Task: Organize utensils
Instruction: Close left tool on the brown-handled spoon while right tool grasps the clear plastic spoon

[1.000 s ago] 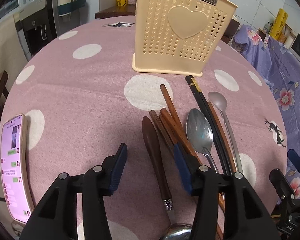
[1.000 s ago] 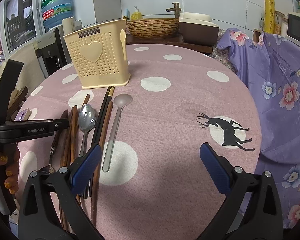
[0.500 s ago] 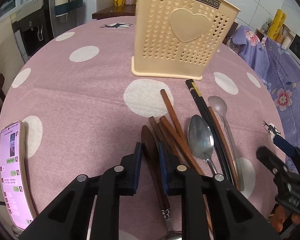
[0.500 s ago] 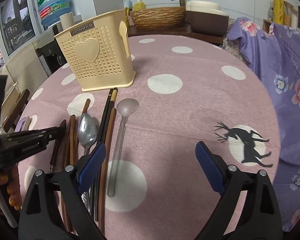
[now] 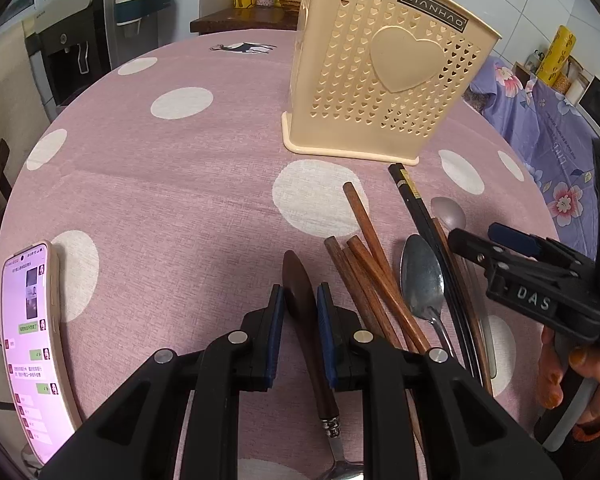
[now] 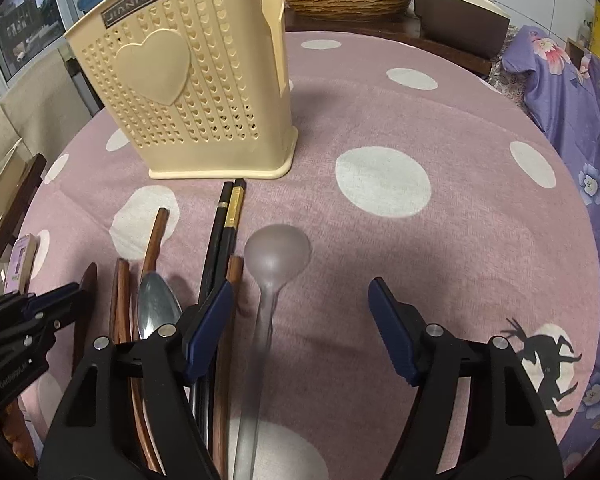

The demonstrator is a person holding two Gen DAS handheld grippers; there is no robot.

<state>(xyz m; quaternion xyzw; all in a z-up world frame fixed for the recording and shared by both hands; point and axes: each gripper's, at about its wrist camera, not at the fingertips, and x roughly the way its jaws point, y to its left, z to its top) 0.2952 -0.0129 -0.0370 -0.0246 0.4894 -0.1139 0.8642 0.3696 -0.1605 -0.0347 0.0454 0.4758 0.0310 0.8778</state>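
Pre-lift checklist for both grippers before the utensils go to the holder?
1. Left gripper shut on wooden-handled utensil: ok.
2. Only that handle between the left pads, brown chopsticks outside: ok.
3. Right gripper straddles translucent spoon, jaws closing, pads not yet on it: not ok.
4. Right gripper's left finger overlaps the black chopsticks; clearance: cannot tell.
5. Holder upright on the table: ok.
6. Holder's compartments free: cannot tell, top not visible.
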